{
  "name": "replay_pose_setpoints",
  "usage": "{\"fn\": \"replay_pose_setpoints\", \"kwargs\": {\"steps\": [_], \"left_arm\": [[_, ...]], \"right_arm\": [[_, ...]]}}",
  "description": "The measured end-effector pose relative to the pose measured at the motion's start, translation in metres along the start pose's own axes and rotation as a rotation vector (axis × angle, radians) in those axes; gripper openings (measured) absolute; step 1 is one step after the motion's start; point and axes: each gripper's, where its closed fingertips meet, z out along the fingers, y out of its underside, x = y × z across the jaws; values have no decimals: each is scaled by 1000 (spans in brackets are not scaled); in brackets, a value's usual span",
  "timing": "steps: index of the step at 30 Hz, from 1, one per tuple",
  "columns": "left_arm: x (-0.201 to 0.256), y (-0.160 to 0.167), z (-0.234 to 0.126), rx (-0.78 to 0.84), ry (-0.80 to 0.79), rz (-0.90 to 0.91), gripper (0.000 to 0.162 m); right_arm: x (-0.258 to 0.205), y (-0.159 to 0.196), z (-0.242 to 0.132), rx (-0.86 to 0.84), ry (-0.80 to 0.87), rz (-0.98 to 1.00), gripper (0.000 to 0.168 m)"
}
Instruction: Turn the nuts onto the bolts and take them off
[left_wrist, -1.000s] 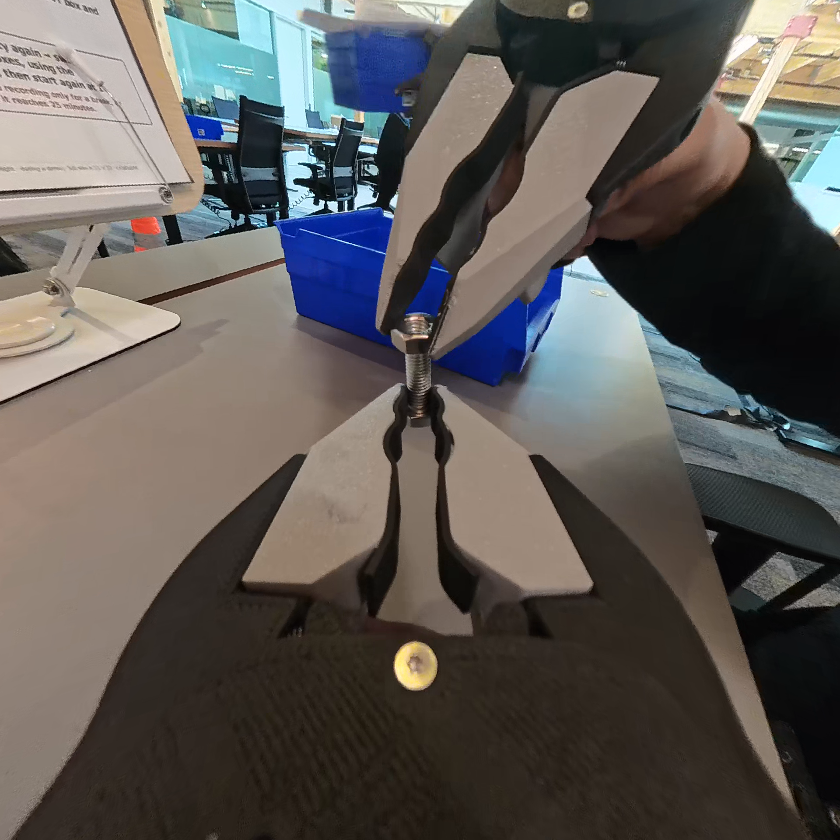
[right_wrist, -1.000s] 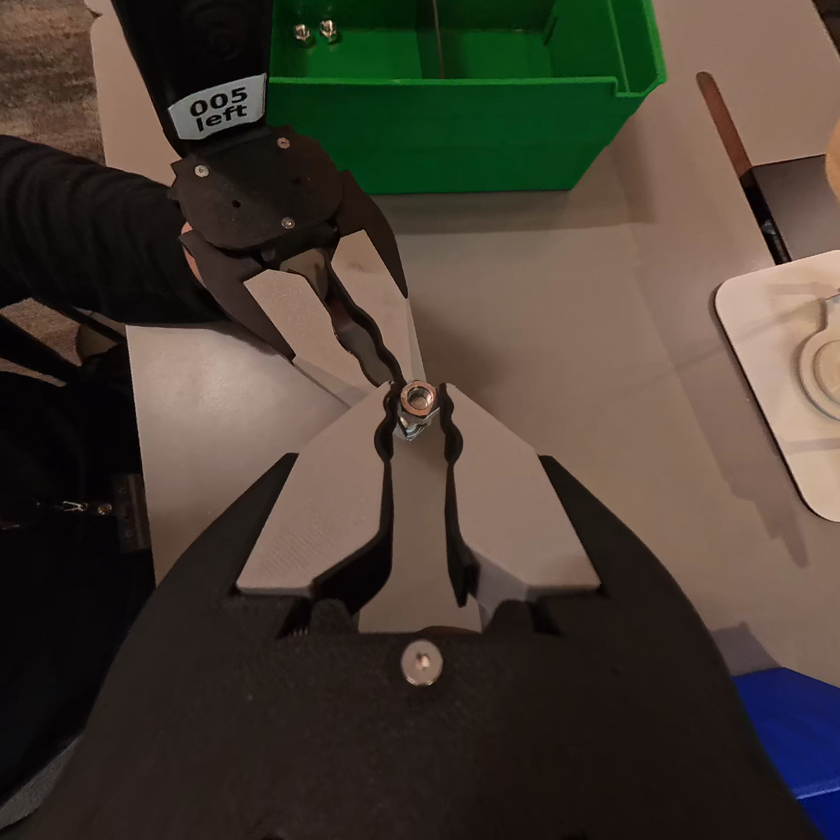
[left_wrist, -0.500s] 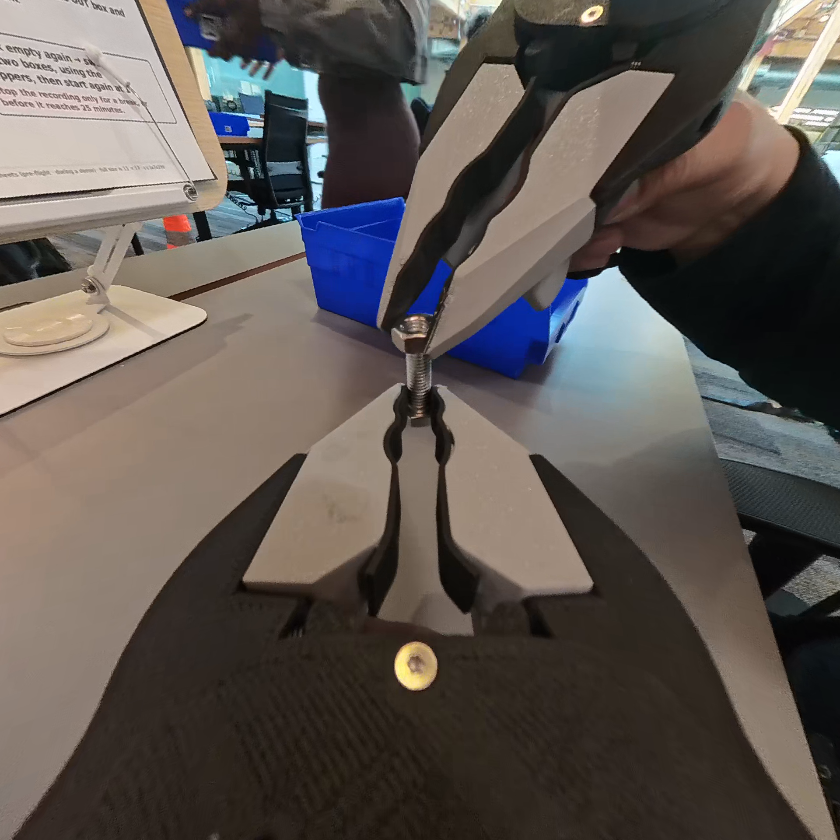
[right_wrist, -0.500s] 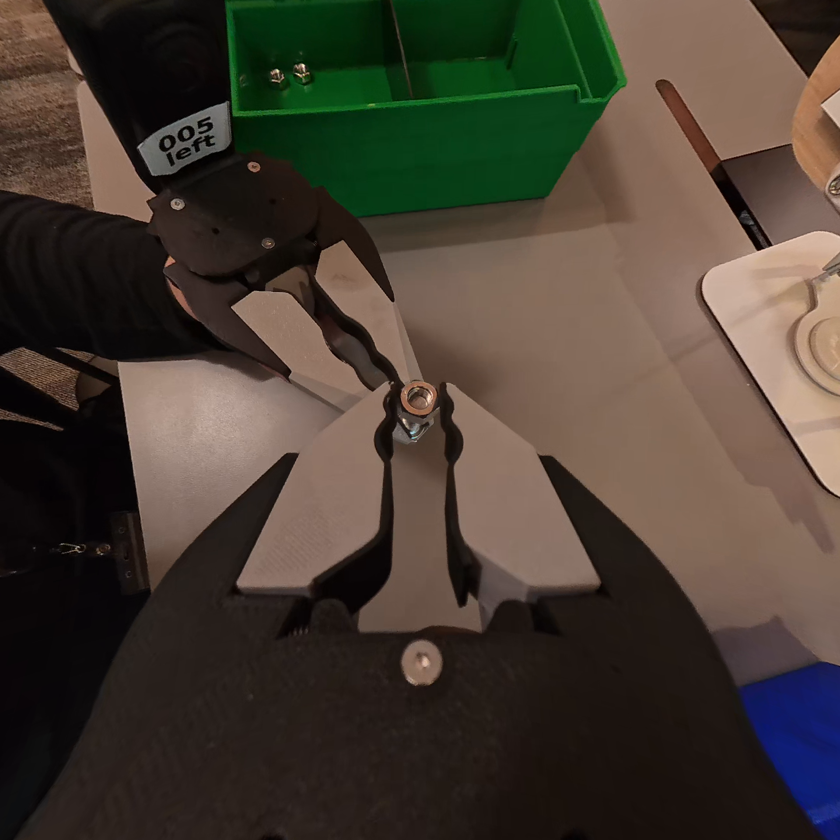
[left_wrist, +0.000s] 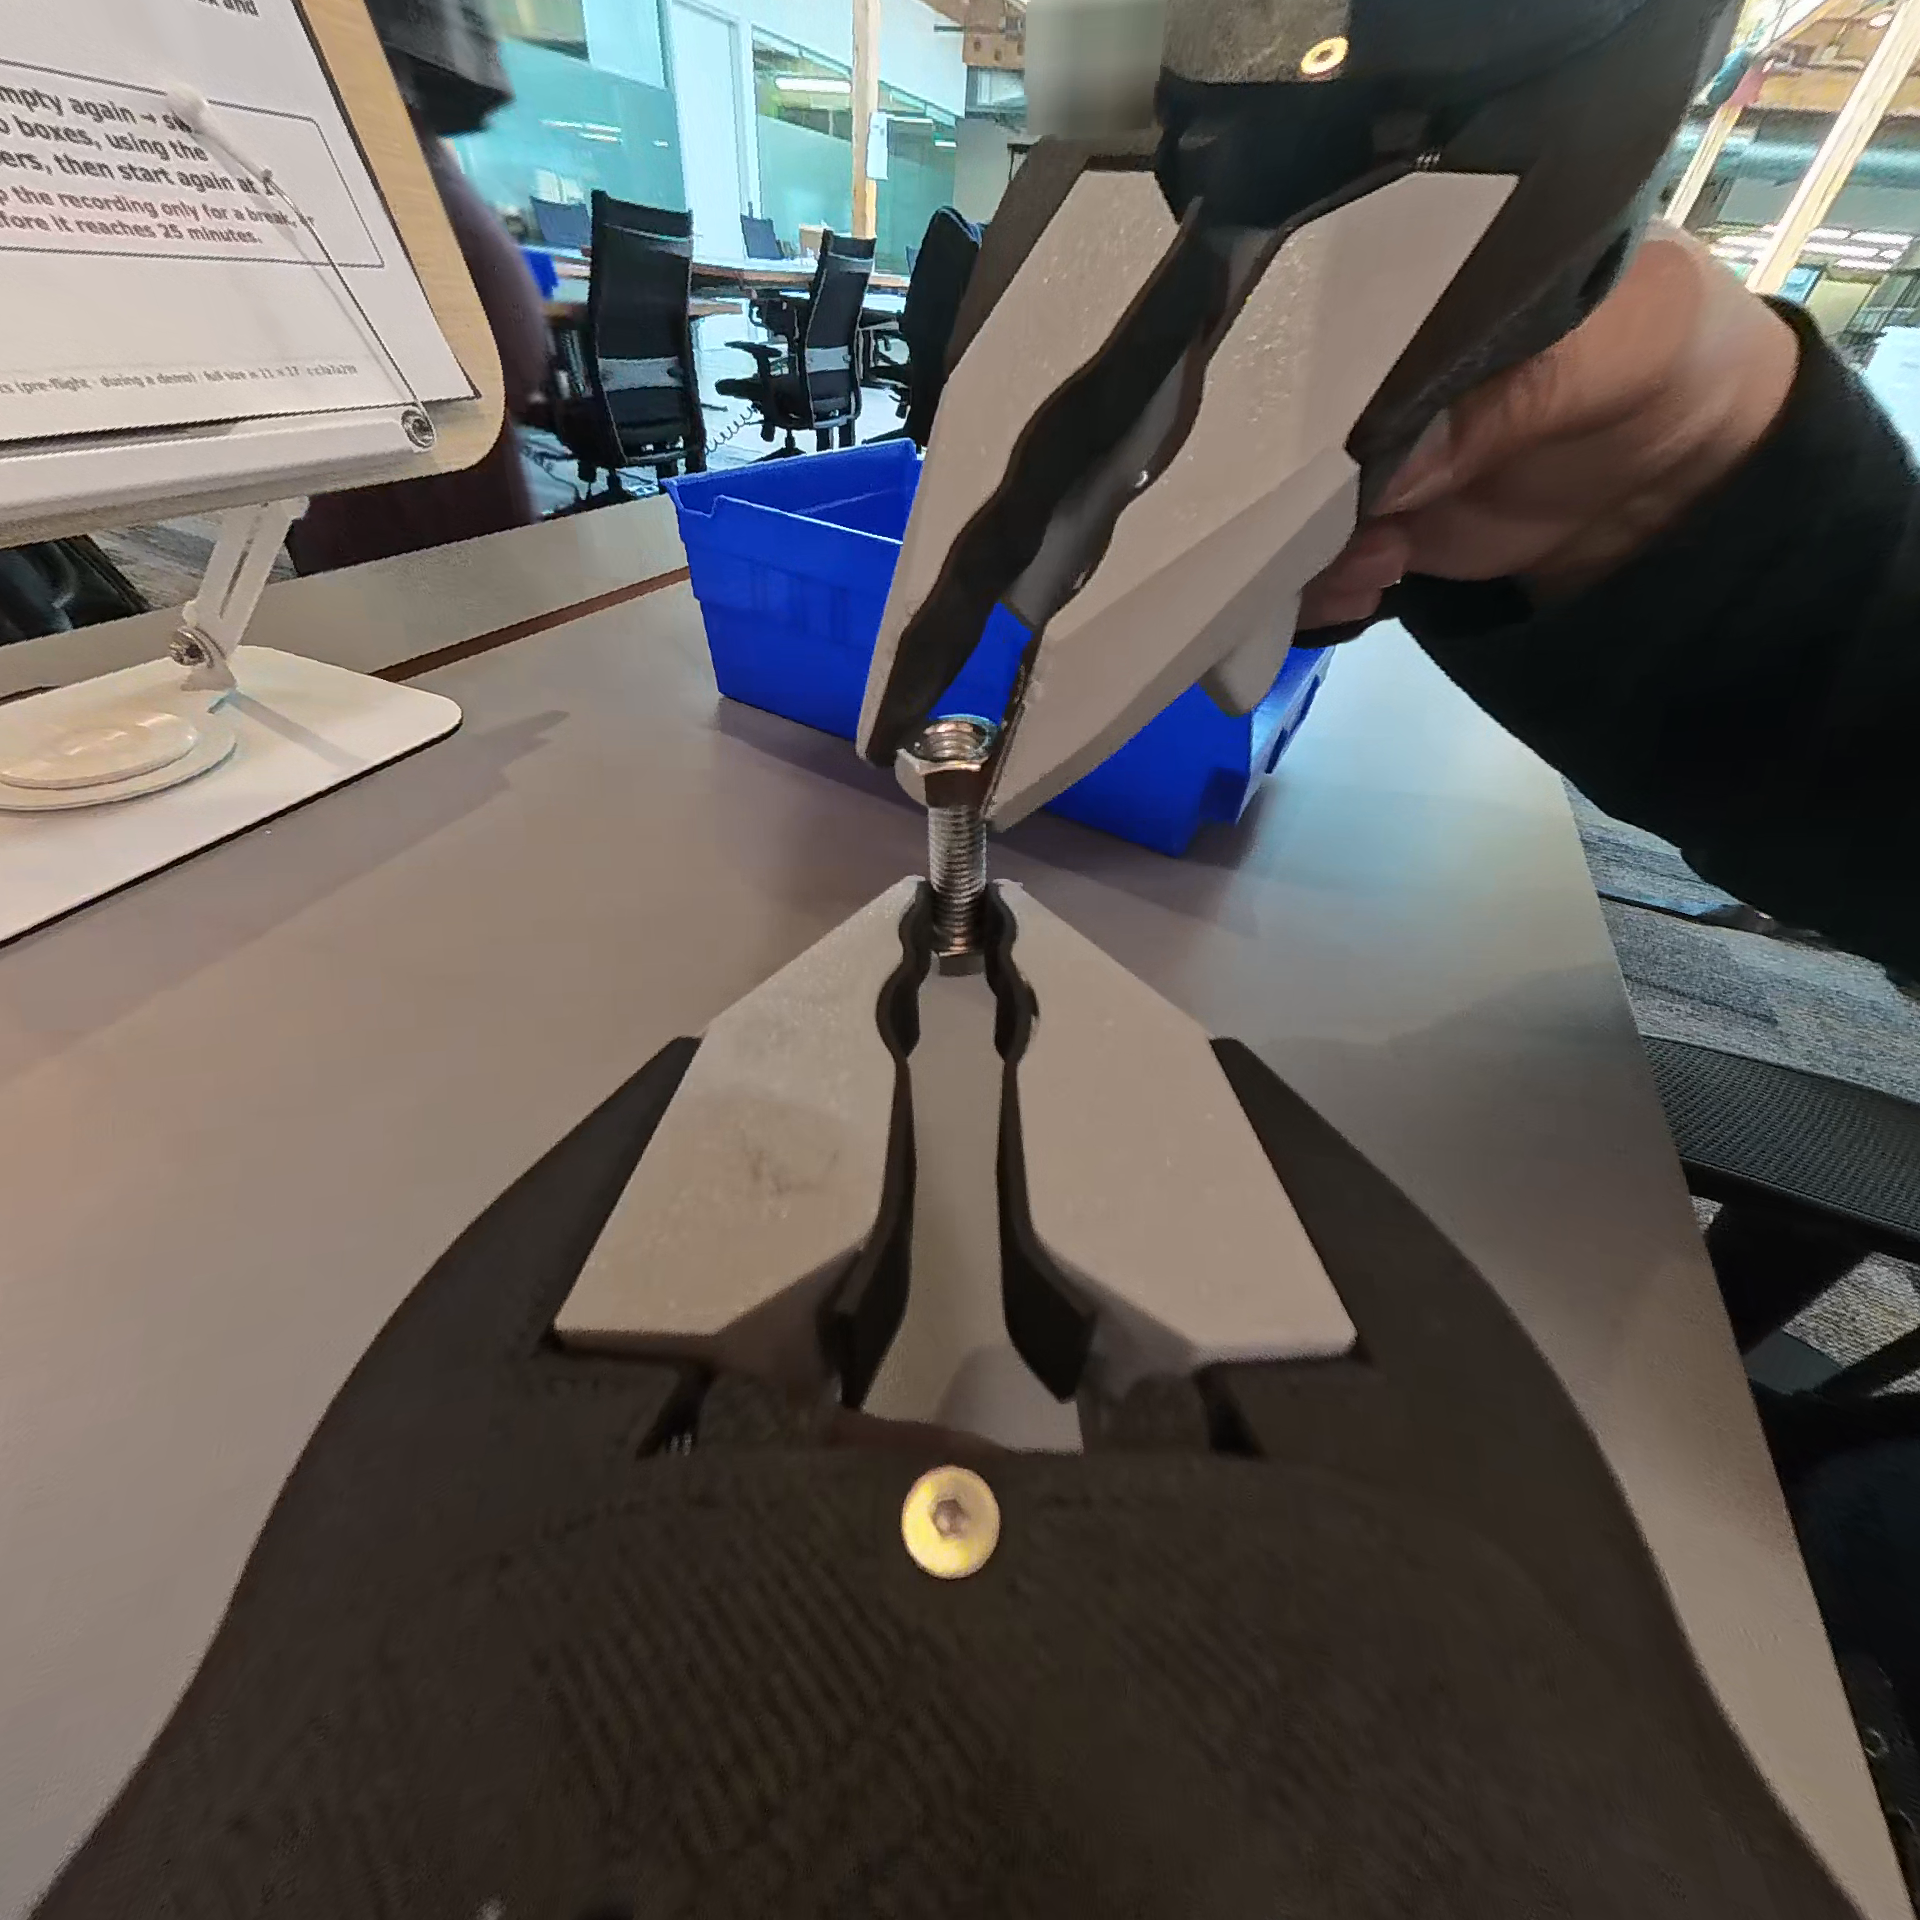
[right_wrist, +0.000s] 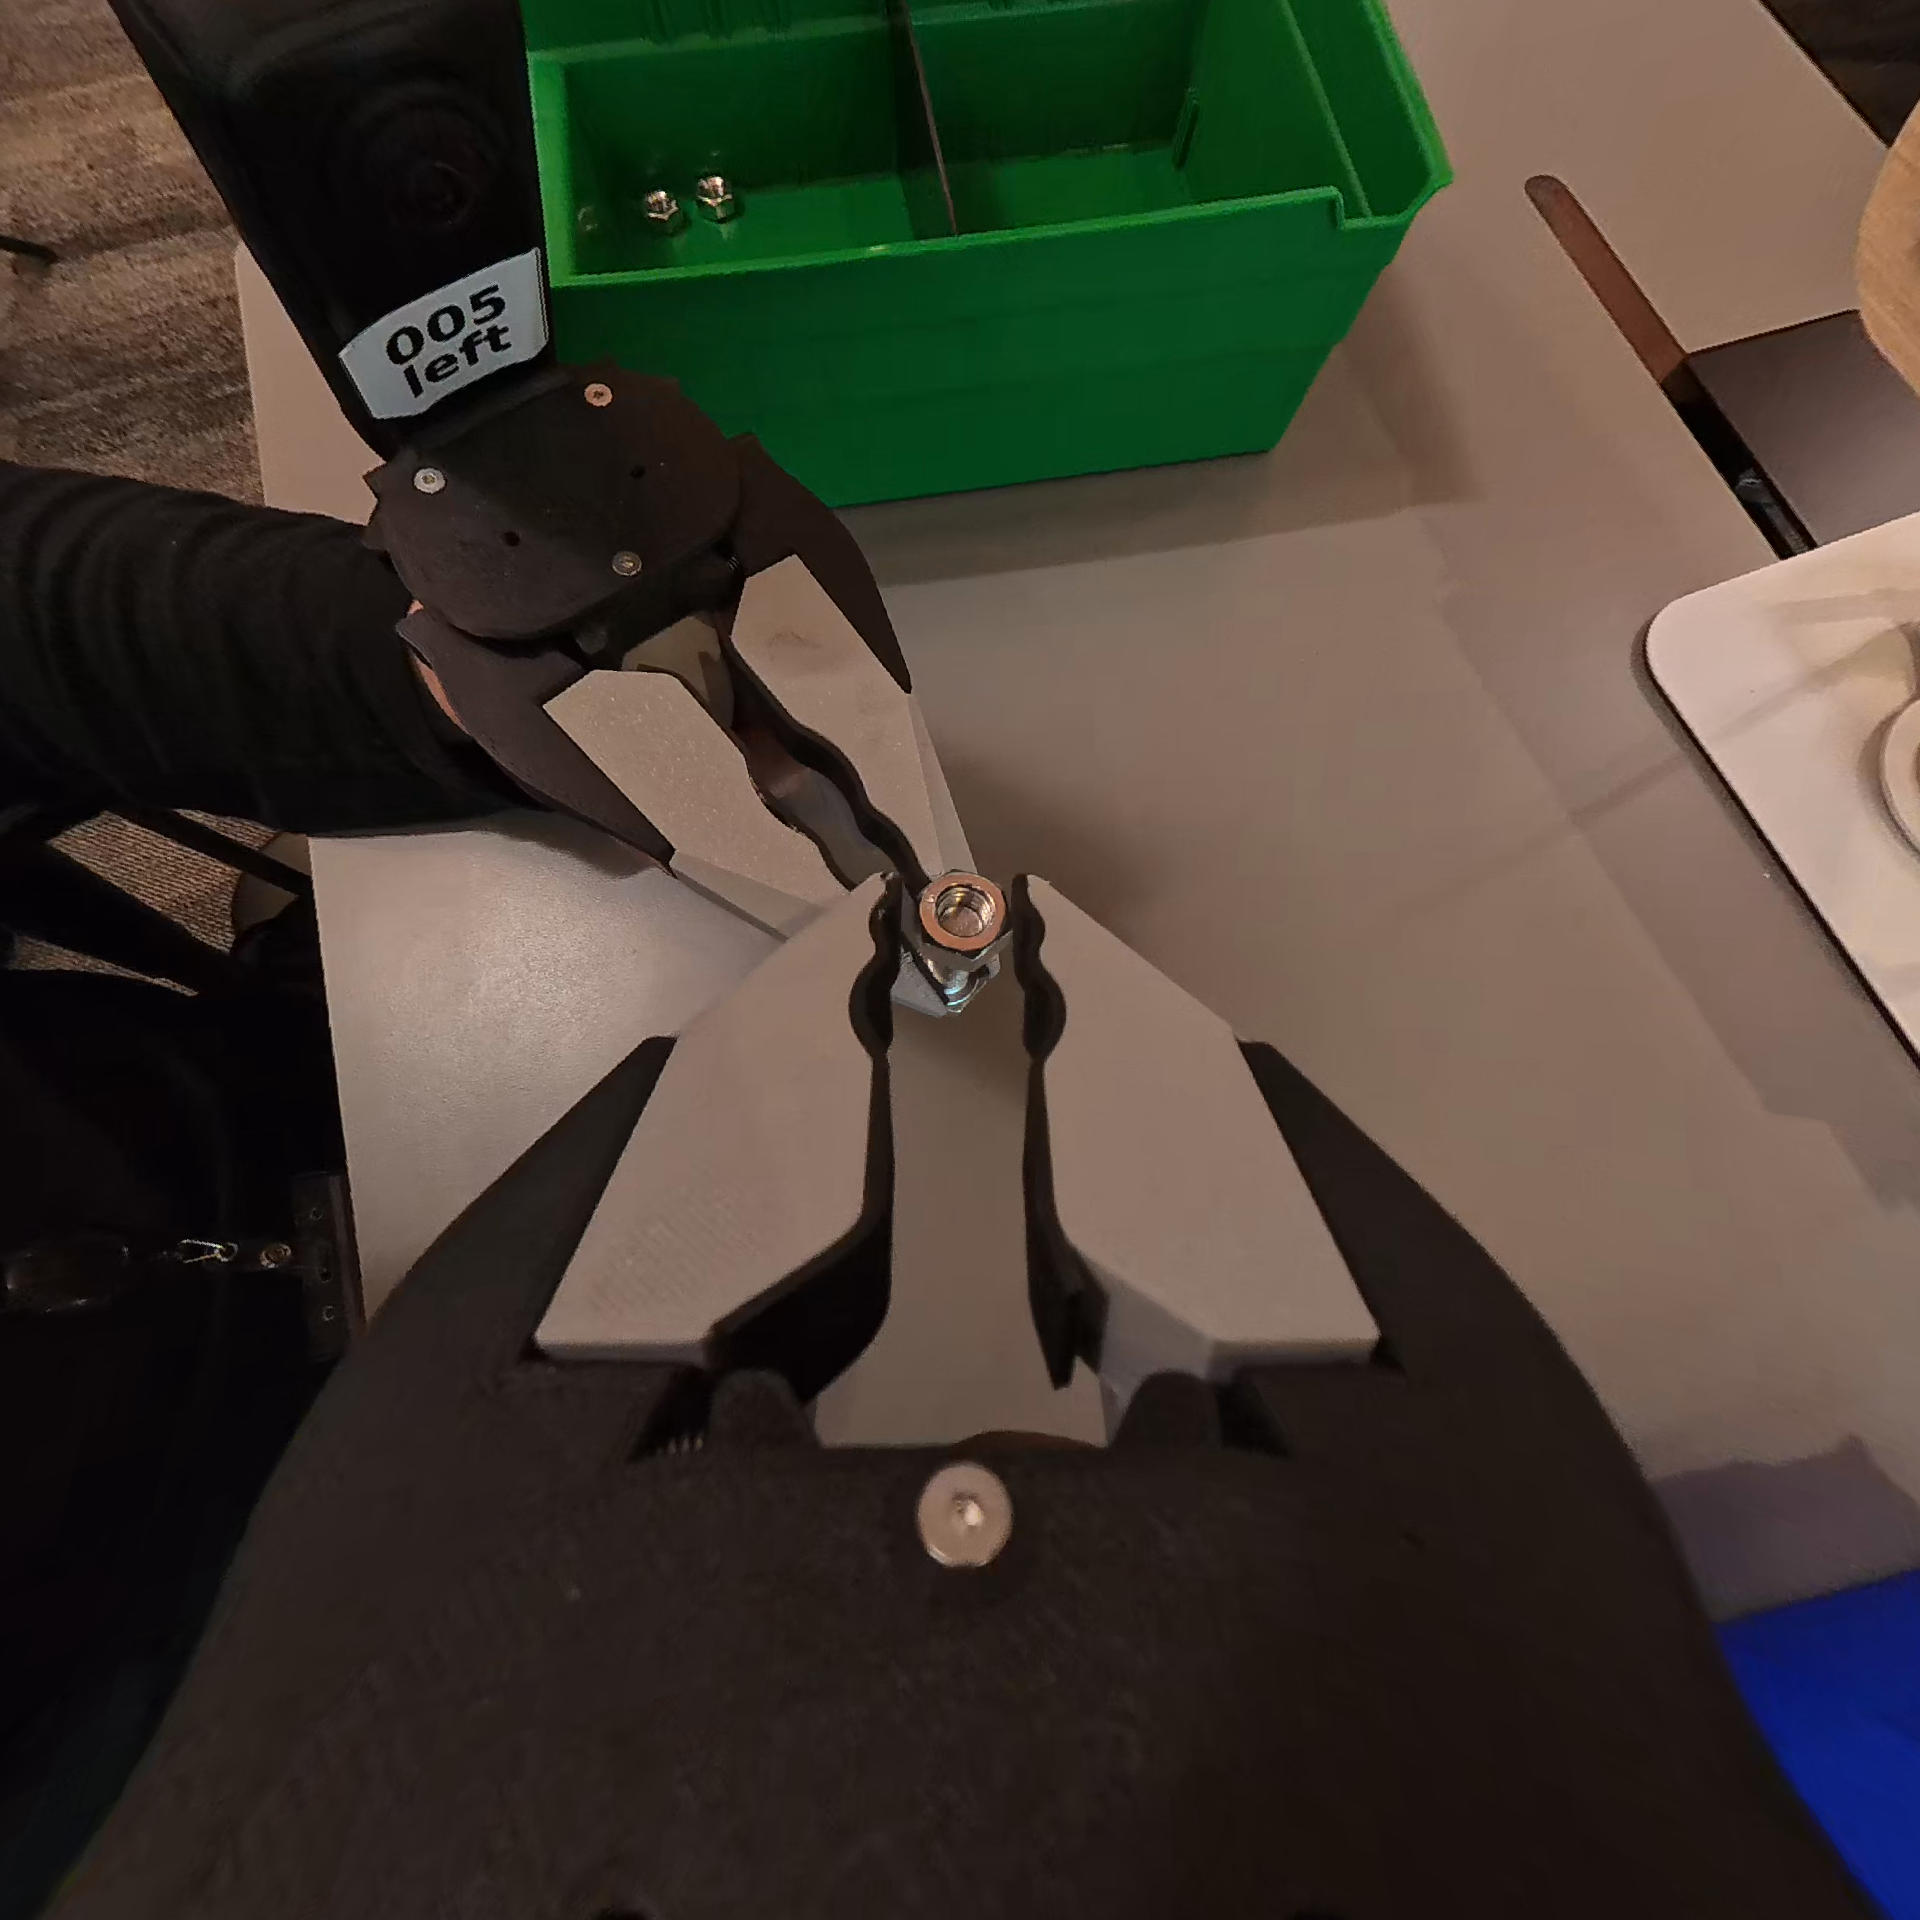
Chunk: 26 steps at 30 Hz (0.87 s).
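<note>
Since half a second ago the right gripper has eased its jaws apart: they were pinched on the nut then, and now a gap shows between the nut and the right-hand fingertip, while the other tip sits at the nut's edge, contact not clear. In the left wrist view the right gripper comes down from above with its tips on either side of the nut, so the jaws stand narrow but loosened around it. The nut sits at the top end of the bolt, whose threaded shank stands upright. The left gripper has its jaws closed on the lower part of the bolt, just above the bolt head. The bolt is held up off the grey table. Beyond the bolt in the left wrist view stands the blue bin, and to the bolt's left a white stand carries a printed sheet. In the right wrist view the green bin lies beyond the bolt, with two small nuts in its left compartment.
</note>
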Motion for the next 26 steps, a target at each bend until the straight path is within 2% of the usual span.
{"fn": "replay_pose_setpoints", "kwargs": {"steps": [4,7,14,17,26], "left_arm": [[-1,0,0,2,-3,-1,6],[-1,0,0,2,-4,-1,7],[6,-3,-1,16,36,7,6],[15,-5,-1,27,76,28,6],[33,-6,0,41,165,62,6]], "right_arm": [[0,1,0,4,0,0,20],[0,-3,-3,35,-10,9,27],[-8,-17,-24,255,-119,55,49],[-16,-16,-30,374,-190,56,49],[-33,0,-27,466,-257,-42,54]]}}
